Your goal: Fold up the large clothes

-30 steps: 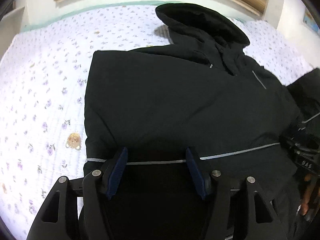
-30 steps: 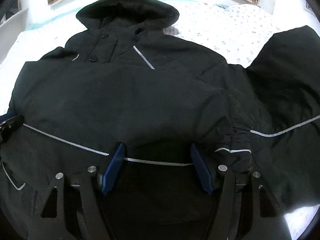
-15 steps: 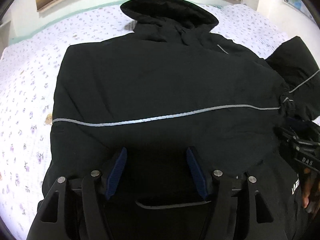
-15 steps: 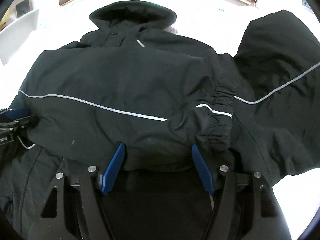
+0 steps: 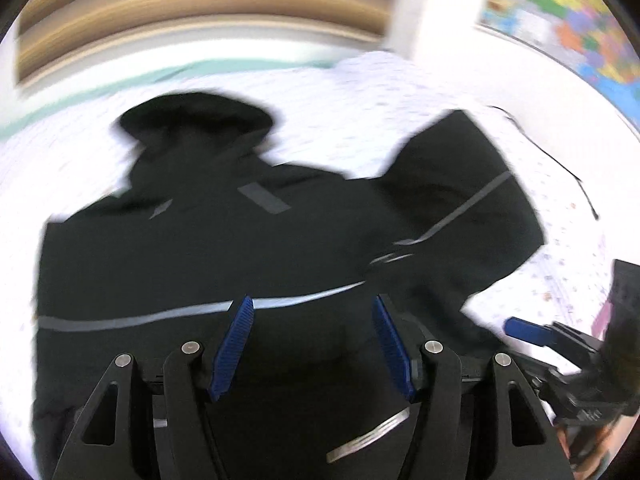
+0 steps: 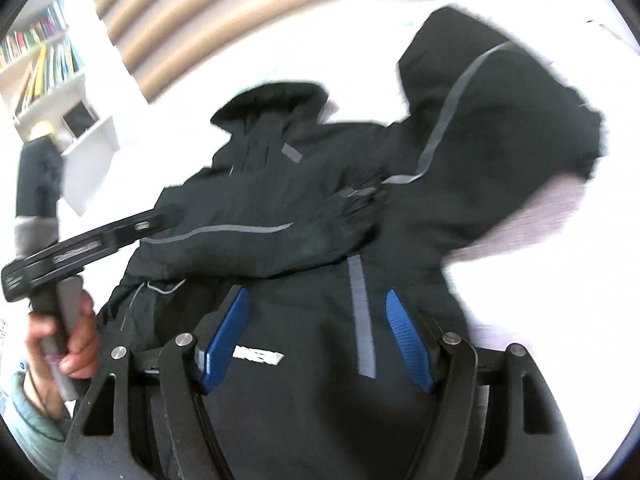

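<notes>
A black hooded jacket (image 5: 200,260) with grey reflective stripes lies front up on the bed, hood (image 5: 196,120) at the far end. One sleeve (image 6: 280,240) is folded across the chest; the other sleeve (image 6: 500,120) sticks out to the right. My left gripper (image 5: 313,302) hovers open over the jacket's lower part, with nothing pinched. My right gripper (image 6: 317,294) hangs above the hem near the white logo. Its jaws are opening and the pads press on nothing. The right wrist view shows the left gripper (image 6: 92,240) at the left, held by a hand (image 6: 60,340). Both views are blurred.
The bed has a white sheet (image 5: 340,120) with small flowers and a wooden headboard (image 5: 200,8) behind. A coloured map (image 5: 580,20) hangs on the right wall. A thin dark cable (image 5: 552,160) lies on the sheet. A bookshelf (image 6: 40,60) stands at the left.
Both grippers have drawn back and risen from the jacket, so more of it and the room shows. The right jaws stand wider apart. The folded sleeve stays across the chest.
</notes>
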`<state>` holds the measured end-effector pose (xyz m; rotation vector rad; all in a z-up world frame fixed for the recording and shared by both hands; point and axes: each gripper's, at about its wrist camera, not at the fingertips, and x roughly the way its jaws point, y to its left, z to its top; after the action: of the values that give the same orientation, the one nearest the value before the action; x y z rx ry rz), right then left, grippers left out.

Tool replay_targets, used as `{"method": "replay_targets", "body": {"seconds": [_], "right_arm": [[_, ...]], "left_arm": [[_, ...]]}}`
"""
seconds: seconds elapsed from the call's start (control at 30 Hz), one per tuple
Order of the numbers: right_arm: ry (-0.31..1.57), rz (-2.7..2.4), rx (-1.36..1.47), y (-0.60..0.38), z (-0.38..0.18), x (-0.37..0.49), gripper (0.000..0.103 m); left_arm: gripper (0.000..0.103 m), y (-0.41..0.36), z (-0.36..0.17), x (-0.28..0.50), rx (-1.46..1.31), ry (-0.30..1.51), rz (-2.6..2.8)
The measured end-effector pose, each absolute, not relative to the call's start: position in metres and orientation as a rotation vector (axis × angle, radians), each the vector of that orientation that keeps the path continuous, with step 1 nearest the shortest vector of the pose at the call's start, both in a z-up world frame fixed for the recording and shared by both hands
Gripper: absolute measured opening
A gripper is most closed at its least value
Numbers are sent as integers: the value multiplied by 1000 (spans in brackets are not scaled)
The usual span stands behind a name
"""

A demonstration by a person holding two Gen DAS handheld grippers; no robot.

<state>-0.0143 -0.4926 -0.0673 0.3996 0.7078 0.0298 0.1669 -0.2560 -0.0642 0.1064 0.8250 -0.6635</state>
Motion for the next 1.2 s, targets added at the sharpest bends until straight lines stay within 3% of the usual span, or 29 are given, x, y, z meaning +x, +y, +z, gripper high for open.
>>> {"method": "replay_targets", "body": {"seconds": [0.17,0.33,0.4,0.7,0.87,0.9,0.93,0.97,1.0,1.13,1.2], "right_arm": [[657,-124,435,-563,-55,-52,86],[657,-294,476,-647,-64,-64,87],[643,-338,485,-675,-65,-61,87],[647,-415,563,-761,-74,40,87],[698,-471,433,-756,-87,99,87],[712,-457,421,-755,-90,108,85],[751,-438,413,-753,-98,121,71],[780,-445,412,-753,-106,128,49],[798,-439,423,-753,-113,132,43],[749,-430,432,-750,-113,120,25],[728,-456,415,-747,-102,108,22]], "left_arm": [[63,-333,-93,177,102,873,-698],[63,-361,-171,204,103,984,-626],[63,-355,-175,192,102,898,-636],[64,-356,-178,181,127,831,-638],[64,-353,-181,179,128,814,-638],[64,-354,-181,178,129,811,-637],[64,-354,-181,178,133,806,-635],[64,-354,-181,177,138,802,-633],[64,-355,-182,177,139,799,-633],[65,-355,-183,177,140,796,-635],[65,-355,-183,177,147,796,-633]]}}
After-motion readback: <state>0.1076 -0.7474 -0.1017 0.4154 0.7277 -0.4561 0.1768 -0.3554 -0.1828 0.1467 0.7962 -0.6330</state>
